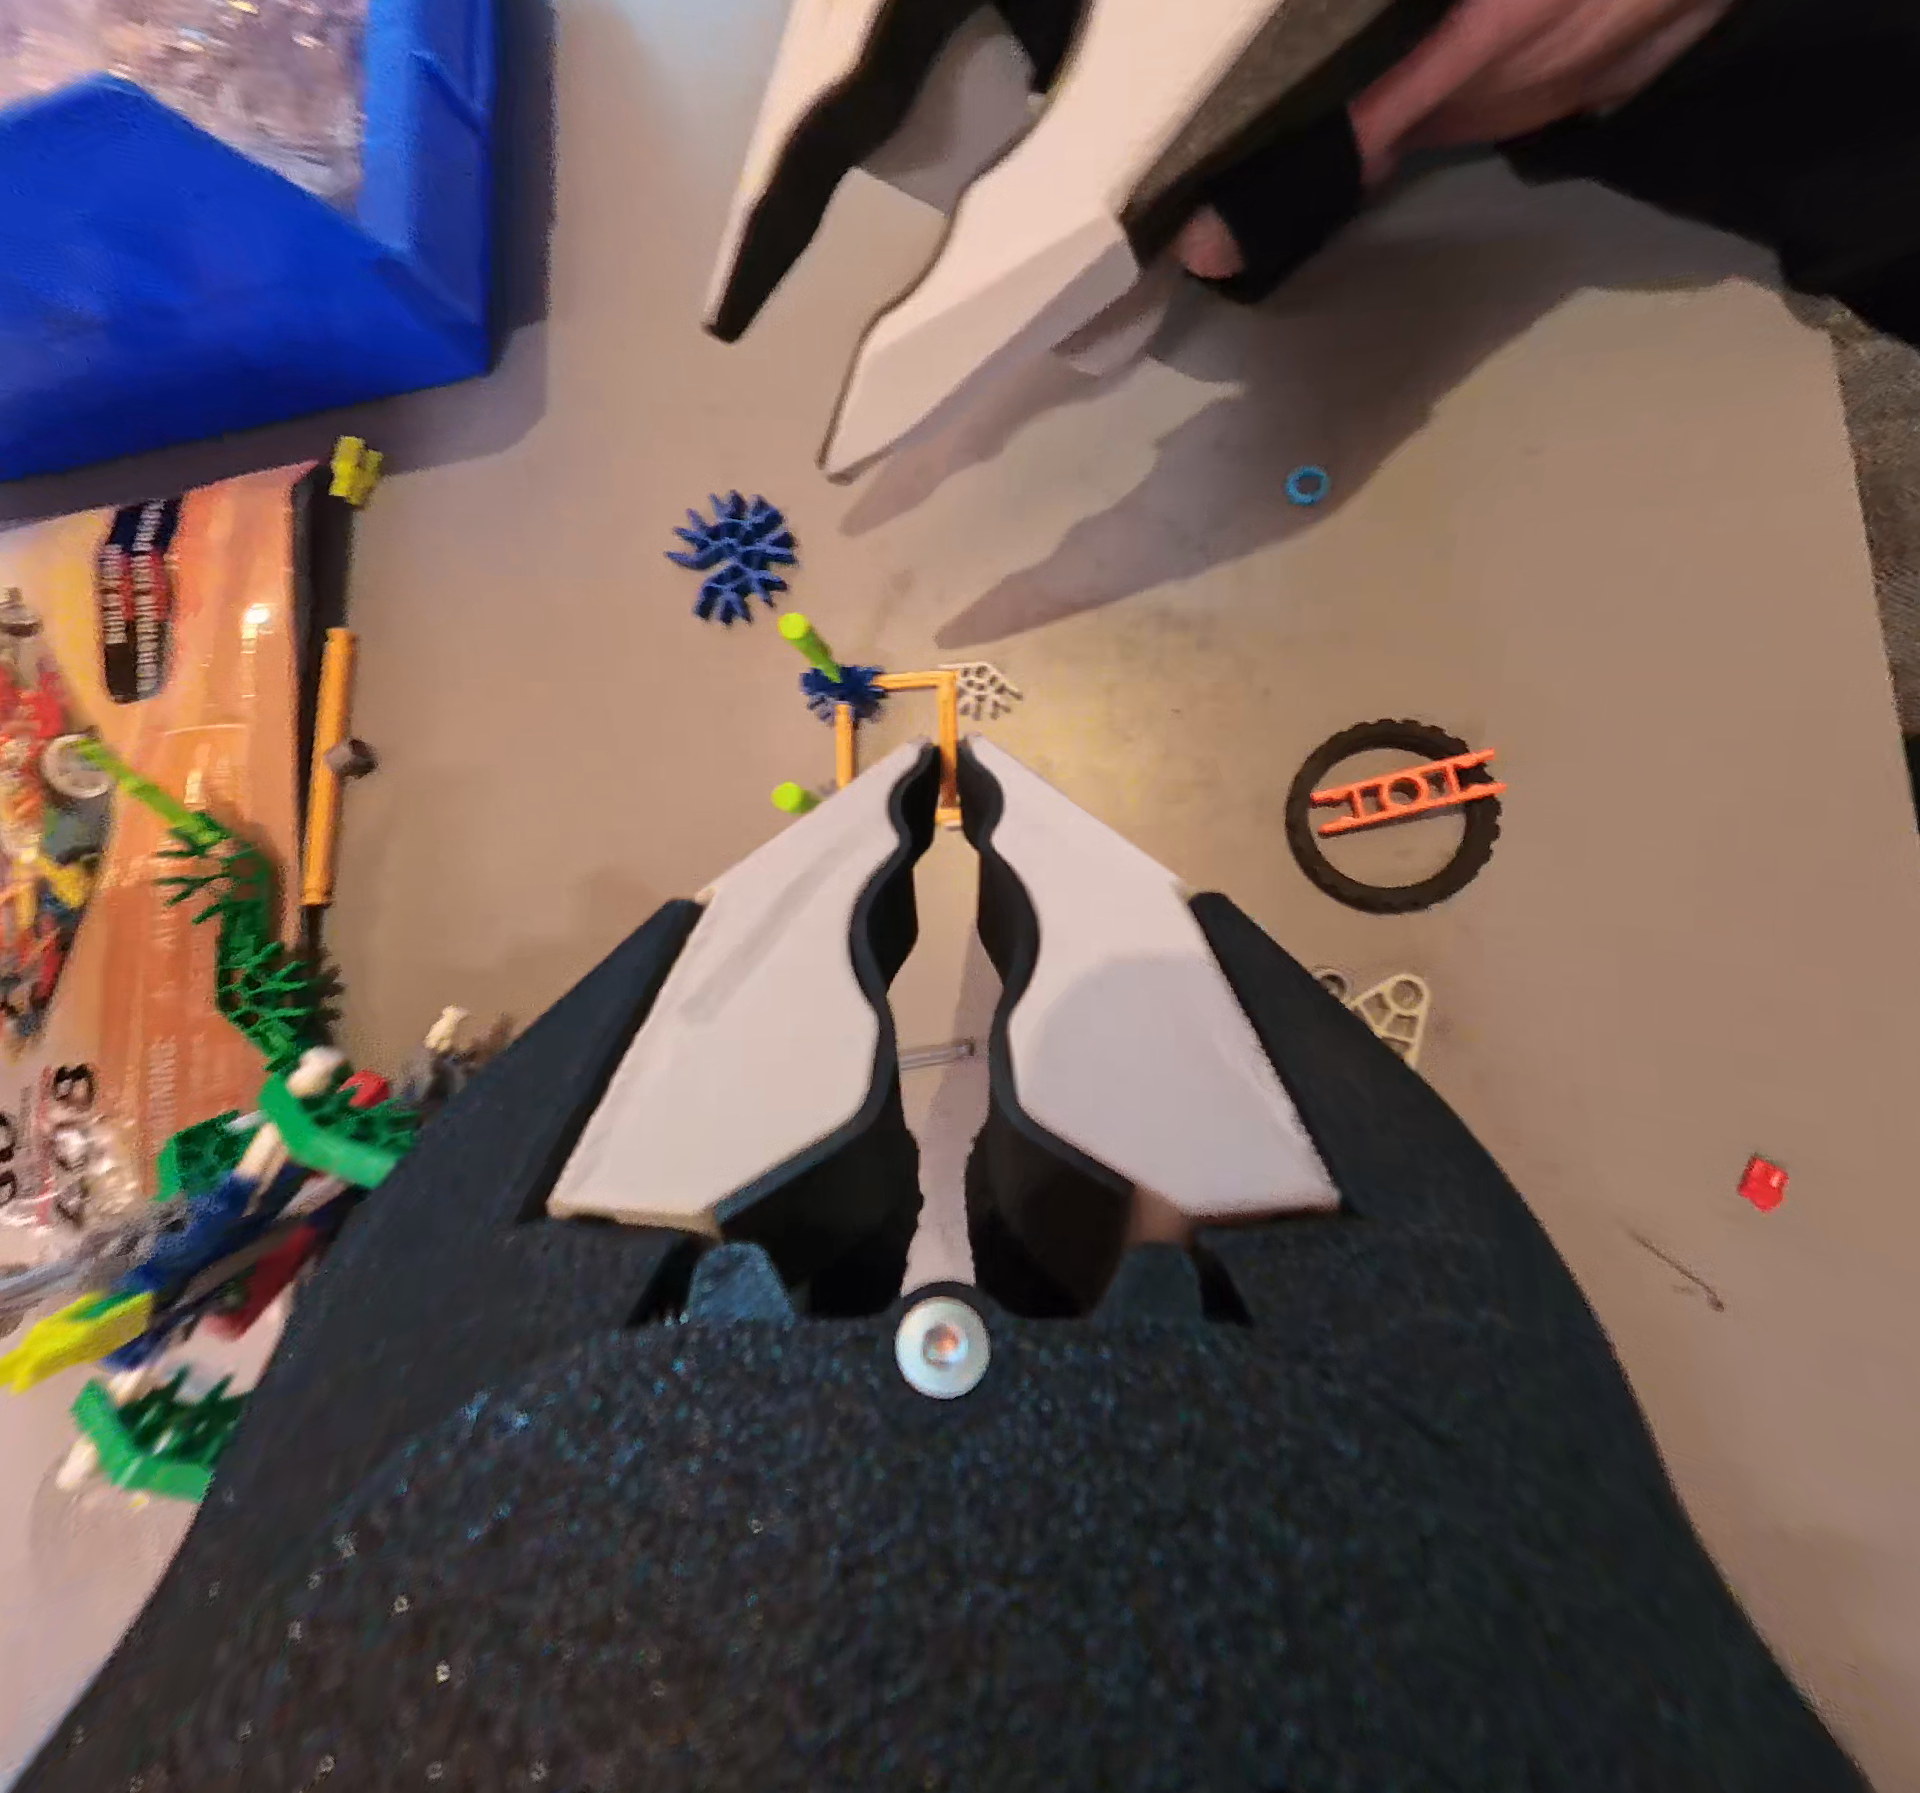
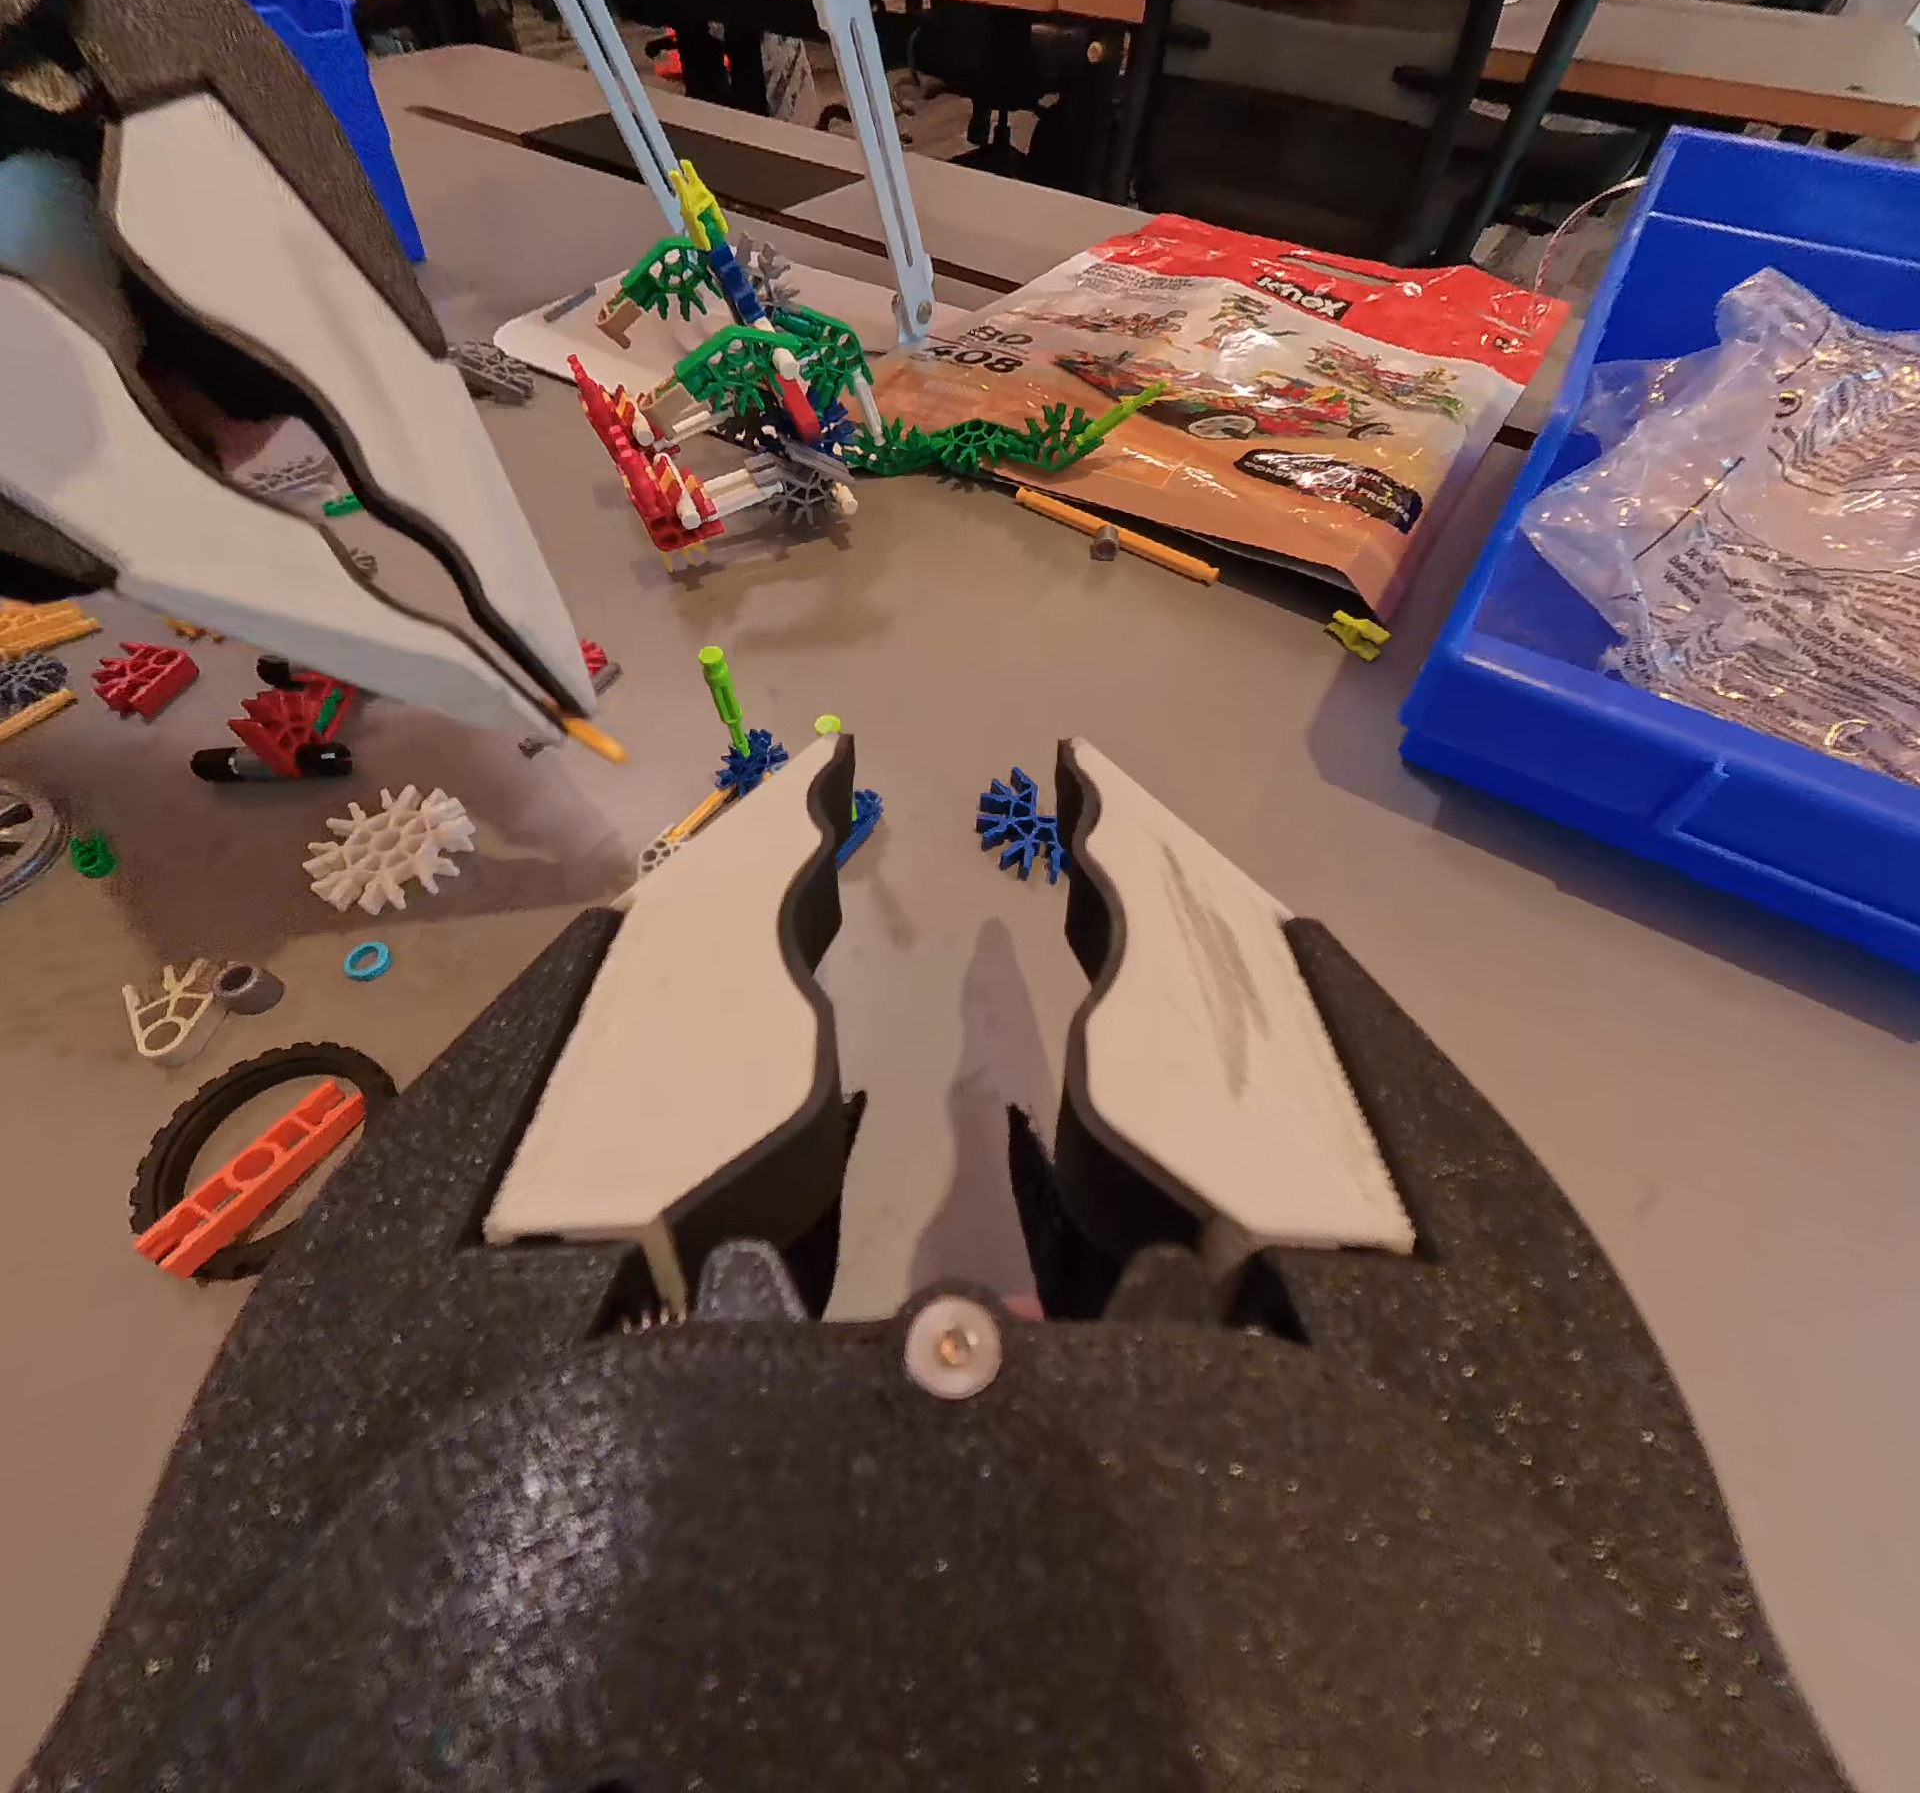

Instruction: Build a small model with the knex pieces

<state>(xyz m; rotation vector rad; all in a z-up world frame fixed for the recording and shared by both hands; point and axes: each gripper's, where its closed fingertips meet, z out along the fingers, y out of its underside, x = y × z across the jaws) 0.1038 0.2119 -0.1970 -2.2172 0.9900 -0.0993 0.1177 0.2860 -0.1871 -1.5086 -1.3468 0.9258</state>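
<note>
My left gripper (image 1: 945,756) is shut on a short yellow-orange rod (image 1: 948,793); its tip pokes out of the shut fingers in the right wrist view (image 2: 597,737). Just beyond lies a small assembly: a blue snowflake connector (image 1: 844,691) with a lime-green rod (image 1: 805,642) and yellow rods. I cannot tell whether the held rod is joined to it. My right gripper (image 2: 956,761) is open and empty, low over the table; it also shows in the left wrist view (image 1: 779,403). A loose blue snowflake connector (image 2: 1016,824) lies by its right finger, and the assembly (image 2: 750,761) by its left finger.
A blue bin (image 2: 1558,735) with plastic bags stands right. A printed kit bag (image 2: 1247,393) and a built multicolour model (image 2: 727,393) are behind. A black tyre with an orange piece (image 2: 249,1161), a white connector (image 2: 390,844) and red parts (image 2: 281,715) lie left. The blue snowflake connector (image 1: 844,691) lies around 6 cm away from my right fingertips.
</note>
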